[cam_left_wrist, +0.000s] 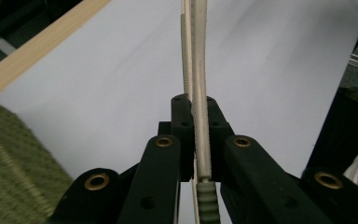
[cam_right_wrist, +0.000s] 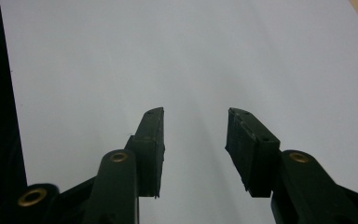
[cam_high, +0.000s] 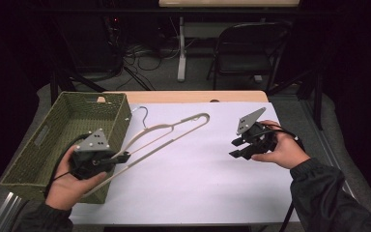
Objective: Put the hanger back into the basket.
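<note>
A cream plastic clothes hanger (cam_high: 166,133) with a thin metal hook lies slanted across the white table cover (cam_high: 198,174), its hook end near the basket. My left gripper (cam_high: 124,157) is shut on the hanger's lower arm at the left, beside the basket. In the left gripper view the hanger (cam_left_wrist: 199,70) runs straight up between the closed jaws, its ribbed bar pinched at my left gripper (cam_left_wrist: 196,109). My right gripper (cam_high: 235,147) hovers open over the cover at the right, apart from the hanger. Nothing lies between the jaws of my right gripper (cam_right_wrist: 195,121).
A green woven basket (cam_high: 58,128) stands at the table's left side, open and slightly over the edge. The wooden table edge (cam_high: 193,96) shows at the back. A folding chair (cam_high: 249,48) and a table leg with cables stand beyond in the dark.
</note>
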Available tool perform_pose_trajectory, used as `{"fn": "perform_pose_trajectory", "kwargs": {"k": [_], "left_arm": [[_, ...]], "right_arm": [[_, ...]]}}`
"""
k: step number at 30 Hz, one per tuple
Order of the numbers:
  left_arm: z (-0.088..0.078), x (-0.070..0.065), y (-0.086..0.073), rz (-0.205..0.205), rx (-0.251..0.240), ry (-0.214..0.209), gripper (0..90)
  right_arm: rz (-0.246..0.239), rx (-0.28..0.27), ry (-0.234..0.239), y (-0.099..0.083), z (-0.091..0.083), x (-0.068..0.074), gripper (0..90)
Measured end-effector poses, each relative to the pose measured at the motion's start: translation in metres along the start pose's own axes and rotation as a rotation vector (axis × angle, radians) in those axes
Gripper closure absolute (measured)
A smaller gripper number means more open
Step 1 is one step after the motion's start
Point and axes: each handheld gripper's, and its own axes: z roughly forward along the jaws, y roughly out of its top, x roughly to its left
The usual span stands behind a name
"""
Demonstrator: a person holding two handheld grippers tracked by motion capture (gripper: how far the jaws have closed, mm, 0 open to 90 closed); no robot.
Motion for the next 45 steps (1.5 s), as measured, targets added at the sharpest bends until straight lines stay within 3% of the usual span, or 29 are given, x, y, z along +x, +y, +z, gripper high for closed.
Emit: {"fn": "perform_pose_trajectory", "kwargs": {"k": [9,11,12,13,14,15,17,22,23,27,29,31,36,37,38,39,42,45], "left_arm": [[-0.031,0.047,-0.013,-0.061,-0.005,0.085,87.2],[-0.038,0.061,-0.018,-0.076,0.001,0.111,87.3],[-0.041,0.068,-0.021,-0.085,0.005,0.12,87.3],[-0.043,0.074,-0.024,-0.093,0.009,0.13,87.3],[-0.045,0.079,-0.026,-0.104,0.011,0.135,87.3],[-0.049,0.087,-0.03,-0.12,0.01,0.141,87.3],[-0.055,0.098,-0.037,-0.126,0.006,0.154,87.2],[-0.068,0.123,-0.051,-0.125,0.012,0.172,87.3],[-0.07,0.127,-0.054,-0.126,0.013,0.179,87.3],[-0.074,0.142,-0.068,-0.126,0.032,0.198,87.3],[-0.076,0.147,-0.077,-0.132,0.037,0.201,87.3],[-0.079,0.152,-0.086,-0.145,0.047,0.207,87.2],[-0.089,0.16,-0.107,-0.18,0.04,0.212,87.2],[-0.09,0.161,-0.11,-0.182,0.039,0.214,87.3],[-0.091,0.162,-0.112,-0.184,0.042,0.212,87.3],[-0.091,0.162,-0.114,-0.185,0.039,0.216,87.2],[-0.089,0.166,-0.118,-0.193,0.051,0.209,87.2],[-0.088,0.17,-0.123,-0.215,0.041,0.213,87.3]], "right_arm": [[0.059,0.038,-0.017,-0.011,0.003,-0.003,55.6],[0.078,0.016,-0.02,-0.015,0.006,-0.002,55.6],[0.069,0.082,-0.004,-0.014,0.002,-0.003,55.7],[0.086,-0.026,-0.033,-0.019,0.011,-0.001,55.7],[0.084,0.014,-0.02,-0.019,0.009,-0.001,55.8],[0.083,0.019,-0.022,-0.019,0.009,-0.001,55.9],[0.081,0.018,-0.041,-0.02,0.009,0.0,55.9],[0.092,0.034,-0.019,-0.022,0.009,0.0,56.0],[0.09,0.005,-0.027,-0.024,0.012,0.0,56.0],[0.086,0.019,-0.023,-0.024,0.014,0.0,56.0],[0.087,0.053,-0.012,-0.023,0.013,0.0,56.0],[0.094,0.019,-0.019,-0.024,0.018,0.001,56.0],[0.096,0.025,-0.018,-0.026,0.022,0.001,56.0],[0.089,0.069,-0.004,-0.025,0.02,0.0,56.1],[0.101,0.032,-0.013,-0.026,0.023,0.002,56.1],[0.095,0.066,-0.002,-0.025,0.022,0.001,56.1],[0.097,0.033,-0.008,-0.026,0.028,0.002,56.1],[0.095,0.061,0.001,-0.024,0.028,0.003,56.1]]}}
